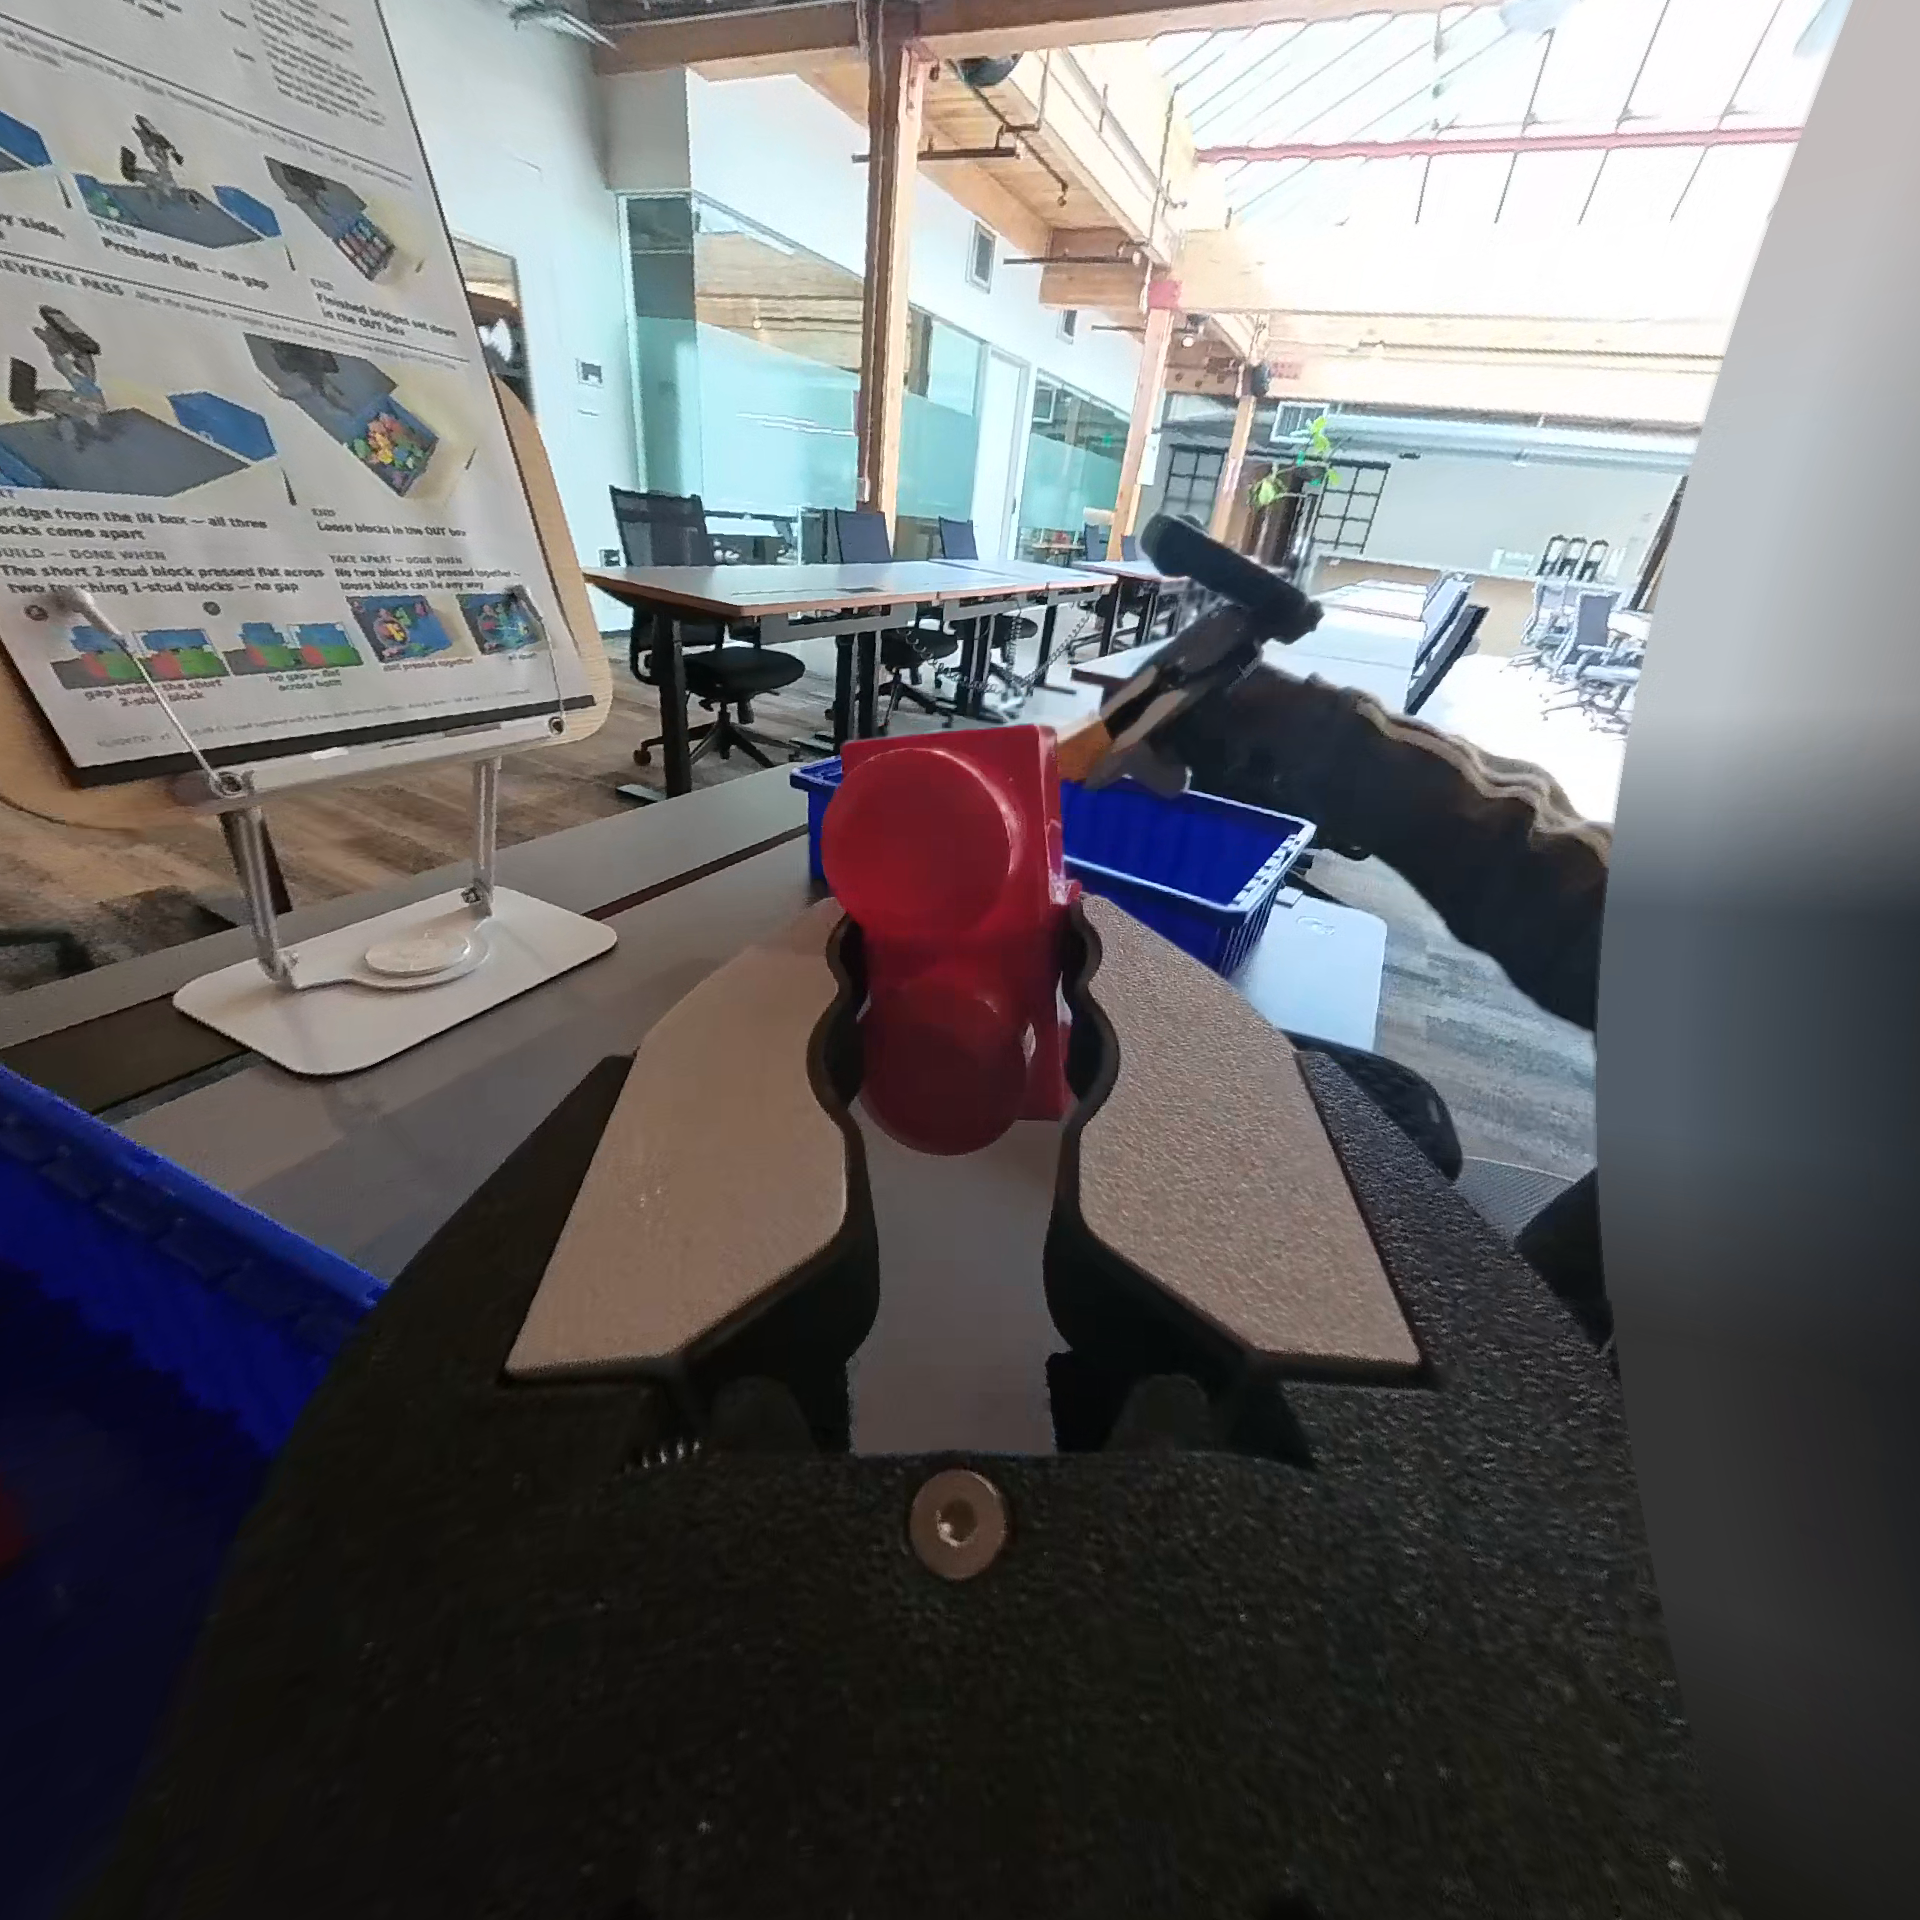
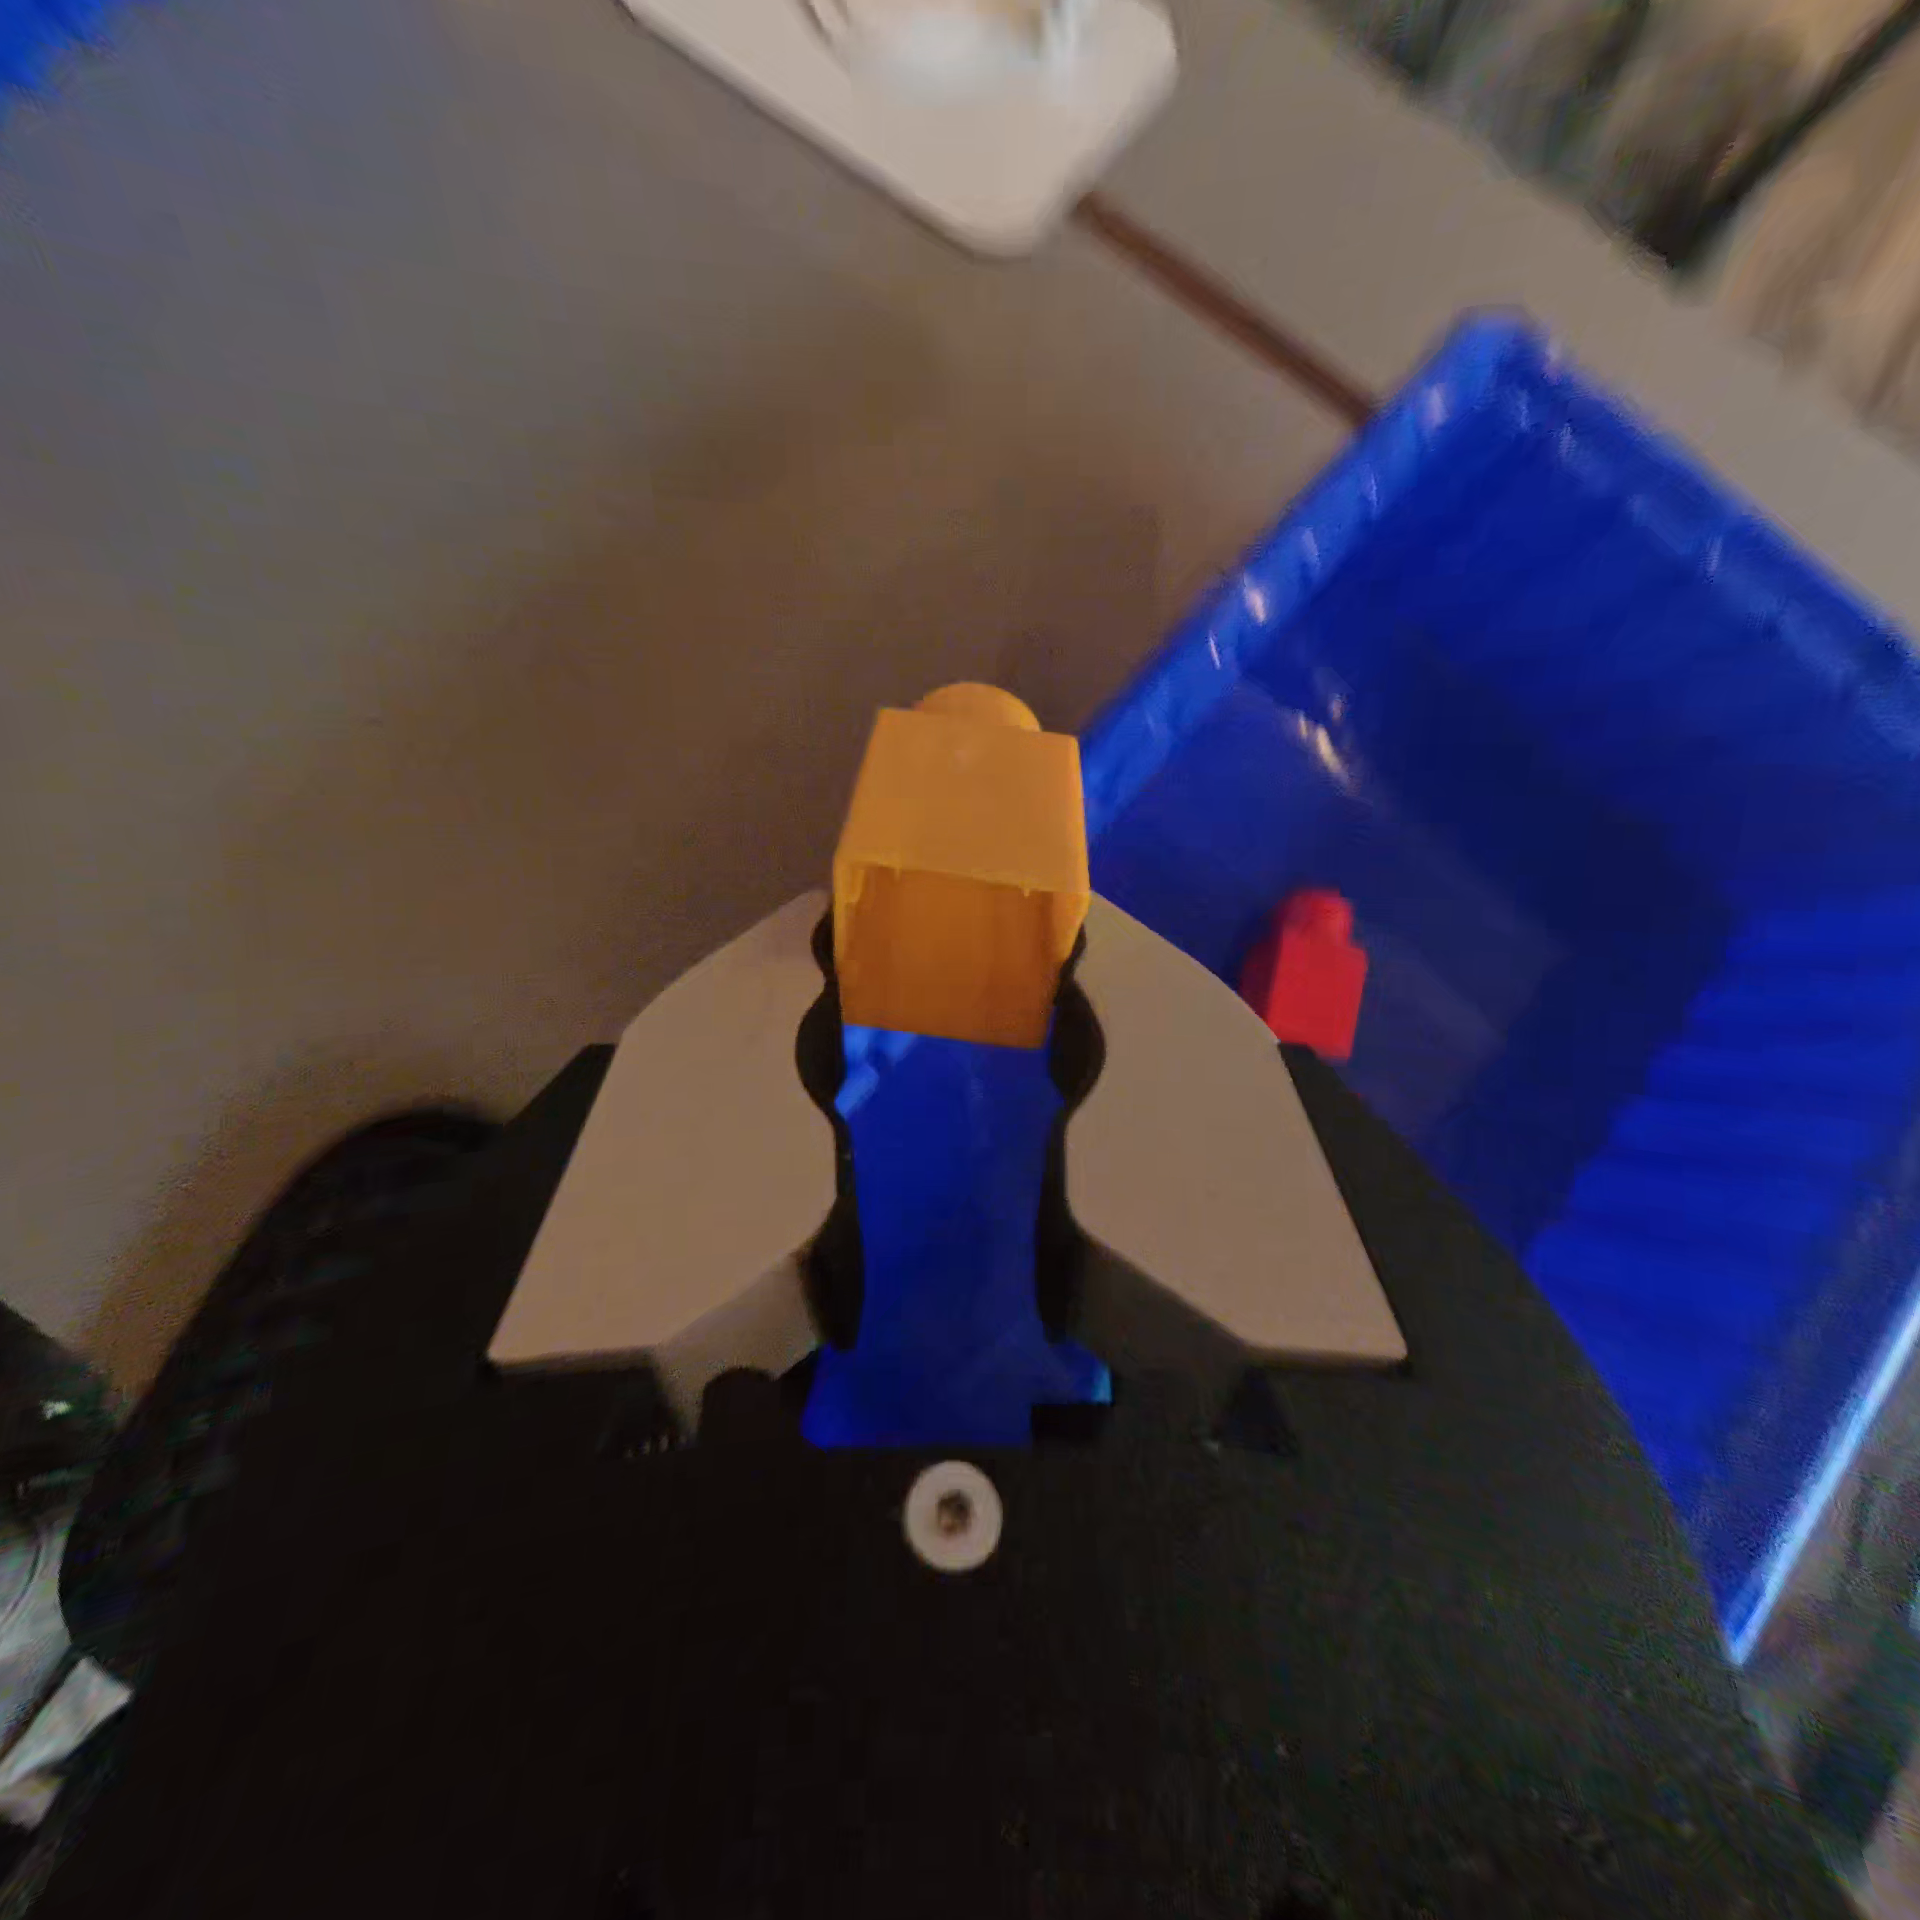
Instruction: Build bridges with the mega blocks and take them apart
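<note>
Between the fingers of my left claw point(image 1: 958, 997) sits a red block point(image 1: 951, 935), clamped at its sides and held well above the bench point(image 1: 436, 1101). It is a two-stud piece, and both round studs face my camera, one above the other. Beyond it on the bench stands a blue bin point(image 1: 1174, 862), whose inside I cannot see from here. Over that bin hangs my right claw point(image 1: 1101, 743), carried by a dark-sleeved arm point(image 1: 1434, 810); a bit of orange shows at its tip. To the left, a white stand point(image 1: 405, 961) props up an instruction sheet point(image 1: 249, 395) with pictures on it. A second blue bin point(image 1: 135, 1382) cuts into the lower left corner, close to my camera. Behind the bench the room opens onto desks and office chairs.

From the right wrist, the picture is smeared by motion. My right claw point(image 2: 961, 977) grips an orange block point(image 2: 961, 883), pinched at its lower end between the two fingers, with the stud pointing away from me and the hollow underside turned toward my camera. It hangs over the near left edge of the blue bin point(image 2: 1558, 727), above the bench point(image 2: 468, 520). Inside the bin lies a small red block point(image 2: 1307, 971), just right of my right finger. The white stand base point(image 2: 935, 104) shows at the top edge.
</note>
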